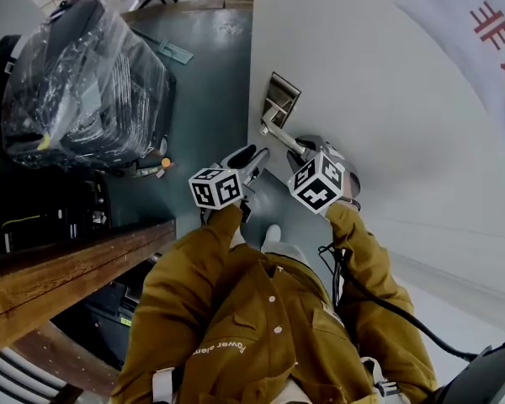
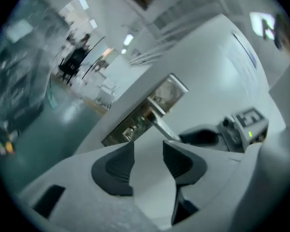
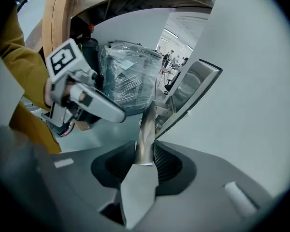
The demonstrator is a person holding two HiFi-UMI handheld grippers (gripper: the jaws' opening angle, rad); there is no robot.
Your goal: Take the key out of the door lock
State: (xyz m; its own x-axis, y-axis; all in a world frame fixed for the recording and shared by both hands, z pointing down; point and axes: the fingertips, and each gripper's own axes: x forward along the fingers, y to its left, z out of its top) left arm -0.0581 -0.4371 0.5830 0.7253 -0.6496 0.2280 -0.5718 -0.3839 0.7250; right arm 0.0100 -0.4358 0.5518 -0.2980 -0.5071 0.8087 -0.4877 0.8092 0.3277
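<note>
On the white door the metal lock plate carries a lever handle. My right gripper is shut on that handle; in the right gripper view the lever runs between its ribbed pads. My left gripper hovers just left of the handle, a little short of the door. In the left gripper view it stands open with nothing between the fingers, facing the lock plate. A small metal piece low on the plate may be the key; it is too small to tell.
A plastic-wrapped black case stands on the green floor to the left. A wooden beam crosses the lower left beside my mustard-coloured sleeves. A cable trails from the right gripper.
</note>
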